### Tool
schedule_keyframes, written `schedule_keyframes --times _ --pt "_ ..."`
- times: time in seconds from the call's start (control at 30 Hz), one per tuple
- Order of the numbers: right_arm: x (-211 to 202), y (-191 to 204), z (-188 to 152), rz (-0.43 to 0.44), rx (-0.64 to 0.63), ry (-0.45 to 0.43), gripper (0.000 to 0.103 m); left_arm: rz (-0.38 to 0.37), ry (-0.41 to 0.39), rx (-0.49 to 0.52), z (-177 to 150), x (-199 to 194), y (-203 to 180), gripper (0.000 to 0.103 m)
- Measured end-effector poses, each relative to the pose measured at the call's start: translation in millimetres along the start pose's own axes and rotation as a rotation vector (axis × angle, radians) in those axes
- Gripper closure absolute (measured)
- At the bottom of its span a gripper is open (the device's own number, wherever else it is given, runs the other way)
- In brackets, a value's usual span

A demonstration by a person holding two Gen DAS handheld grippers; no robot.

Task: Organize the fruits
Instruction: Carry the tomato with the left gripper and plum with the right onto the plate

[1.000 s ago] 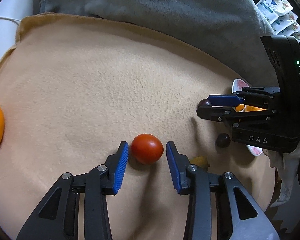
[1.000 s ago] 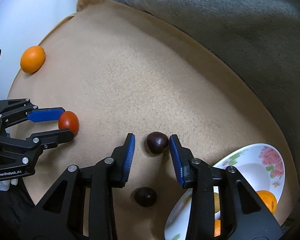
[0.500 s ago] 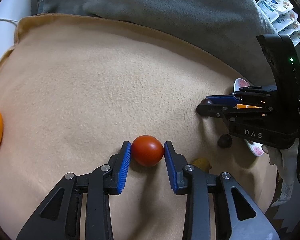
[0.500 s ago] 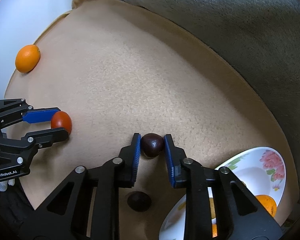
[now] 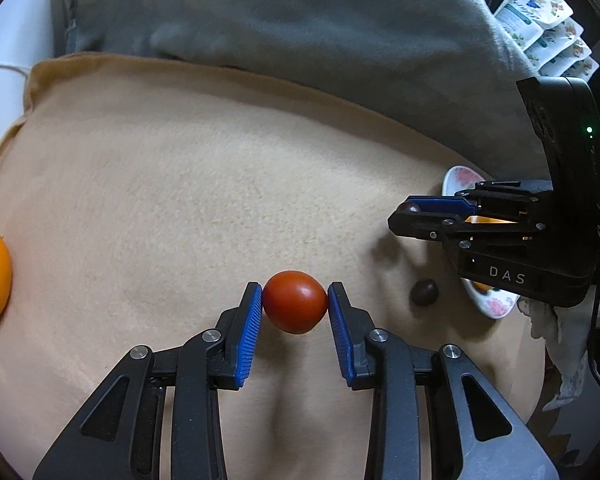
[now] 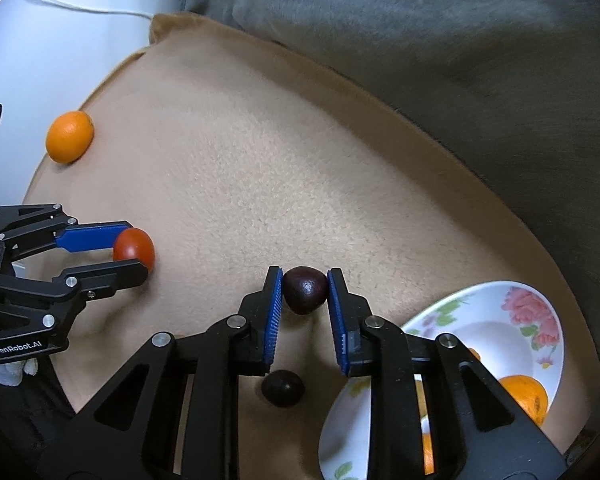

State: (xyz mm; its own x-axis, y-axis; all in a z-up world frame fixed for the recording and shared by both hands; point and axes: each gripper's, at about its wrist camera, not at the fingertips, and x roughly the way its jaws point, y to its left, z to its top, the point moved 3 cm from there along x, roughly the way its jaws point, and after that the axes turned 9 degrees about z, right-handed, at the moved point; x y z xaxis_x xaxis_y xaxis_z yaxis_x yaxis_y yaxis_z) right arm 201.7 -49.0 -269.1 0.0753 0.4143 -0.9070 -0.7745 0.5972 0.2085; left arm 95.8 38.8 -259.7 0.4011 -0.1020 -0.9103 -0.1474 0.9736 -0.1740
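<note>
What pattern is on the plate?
The plate is white with pink flowers and green leaves, clearest in the right wrist view.

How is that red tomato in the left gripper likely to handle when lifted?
Round and glossy, the tomato may slip or roll if released. The left gripper pinches it only near the pad tips, so the hold looks shallow. Probably soft-skinned; hard squeezing risks bruising.

Our left gripper (image 5: pixel 295 305) and right gripper (image 6: pixel 303 295) share black linkage arms with triangular cut-outs, silver screws and ribbed blue pads (image 5: pixel 249 336). White "DAS" marks ours on the right, beside a green light; "GenRobot.AI" the left.
</note>
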Motion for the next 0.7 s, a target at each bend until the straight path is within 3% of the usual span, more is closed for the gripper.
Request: schedule_keyframes --times 0.33,0.7 --pt "-38 -15 -11 -0.014 0.058 -0.081 0.079 -0.043 -0.03 0.063 7 -10 -29 0.071" --pt "-84 -61 -37 -0.067 0.159 -0.144 0.079 -0.094 -0.035 0.151 17 -9 -81 0.071"
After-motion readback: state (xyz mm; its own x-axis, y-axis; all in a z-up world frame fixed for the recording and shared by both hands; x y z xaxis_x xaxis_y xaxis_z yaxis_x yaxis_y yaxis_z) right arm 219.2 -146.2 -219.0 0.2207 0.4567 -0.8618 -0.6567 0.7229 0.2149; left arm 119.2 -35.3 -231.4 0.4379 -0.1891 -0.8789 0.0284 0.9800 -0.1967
